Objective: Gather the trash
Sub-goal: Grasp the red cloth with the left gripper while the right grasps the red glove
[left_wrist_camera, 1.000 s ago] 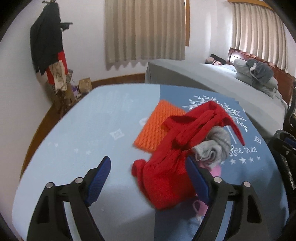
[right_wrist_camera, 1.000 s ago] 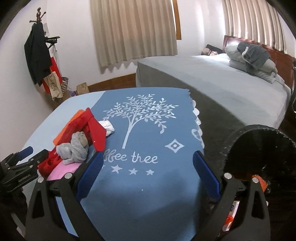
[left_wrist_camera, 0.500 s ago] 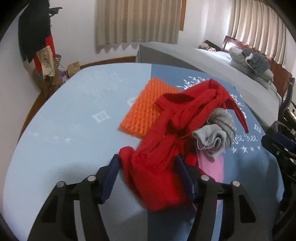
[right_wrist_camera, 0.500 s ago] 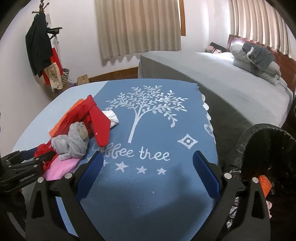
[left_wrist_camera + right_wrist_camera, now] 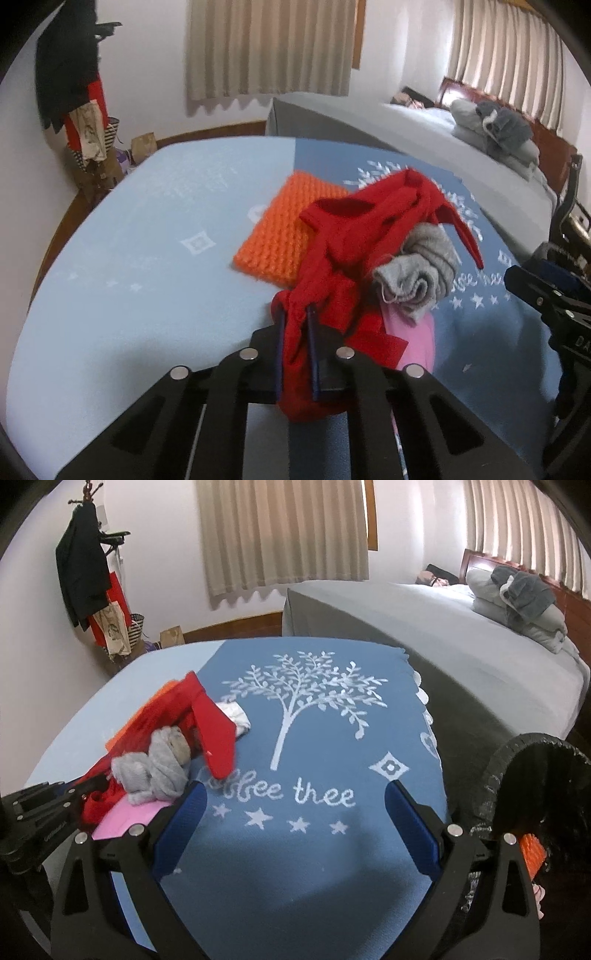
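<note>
Because the red cloth [image 5: 343,266] is soft, light and limp, it is best gripped at a bunched fold. It lies beside the tree print [image 5: 306,698], its near end pinched by the just-closed left gripper [image 5: 295,325]; the right gripper [image 5: 295,816] is held open, empty.

On my table [image 5: 314,904], the rolled sock [image 5: 417,273] lies on the crumpled garment [image 5: 369,229], right of the knitted mat [image 5: 284,229]. The bed [image 5: 443,627] stands behind the table, the bin [image 5: 535,782] at its right.
</note>
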The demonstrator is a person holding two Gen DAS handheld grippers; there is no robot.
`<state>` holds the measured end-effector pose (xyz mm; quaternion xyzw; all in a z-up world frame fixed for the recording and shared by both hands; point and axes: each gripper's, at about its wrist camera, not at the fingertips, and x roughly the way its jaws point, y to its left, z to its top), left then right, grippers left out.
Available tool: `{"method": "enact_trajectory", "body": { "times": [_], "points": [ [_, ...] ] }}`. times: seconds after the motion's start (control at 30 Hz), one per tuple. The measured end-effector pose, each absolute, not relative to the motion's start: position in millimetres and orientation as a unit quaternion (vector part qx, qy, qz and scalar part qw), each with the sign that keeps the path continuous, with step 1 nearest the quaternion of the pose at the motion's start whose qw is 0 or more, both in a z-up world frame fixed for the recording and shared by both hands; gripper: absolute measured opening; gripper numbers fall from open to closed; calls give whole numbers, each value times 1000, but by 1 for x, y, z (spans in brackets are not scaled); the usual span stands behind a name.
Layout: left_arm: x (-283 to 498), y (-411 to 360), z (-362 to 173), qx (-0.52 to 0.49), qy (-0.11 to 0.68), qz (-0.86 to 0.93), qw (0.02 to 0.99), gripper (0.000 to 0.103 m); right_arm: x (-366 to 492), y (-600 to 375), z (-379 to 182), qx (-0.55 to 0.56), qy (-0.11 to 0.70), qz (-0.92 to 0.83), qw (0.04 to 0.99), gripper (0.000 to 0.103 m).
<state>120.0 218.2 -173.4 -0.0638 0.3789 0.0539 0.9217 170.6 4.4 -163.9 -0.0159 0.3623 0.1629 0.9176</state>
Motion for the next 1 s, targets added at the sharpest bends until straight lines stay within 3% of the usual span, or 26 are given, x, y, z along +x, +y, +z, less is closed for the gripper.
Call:
{"method": "enact_trajectory", "body": {
  "times": [0.5,0.83,1.0],
  "points": [
    [107,253,-133,-76,319,108,939,10,186,39,-131,-10,340,206,917,94],
    [121,262,-136,-70,319,121,937,10,215,77,-132,-13,356,229,906,93],
    [123,266,-137,-75,319,128,936,11,227,91,-144,-18,381,237,893,70]
  ]
}}
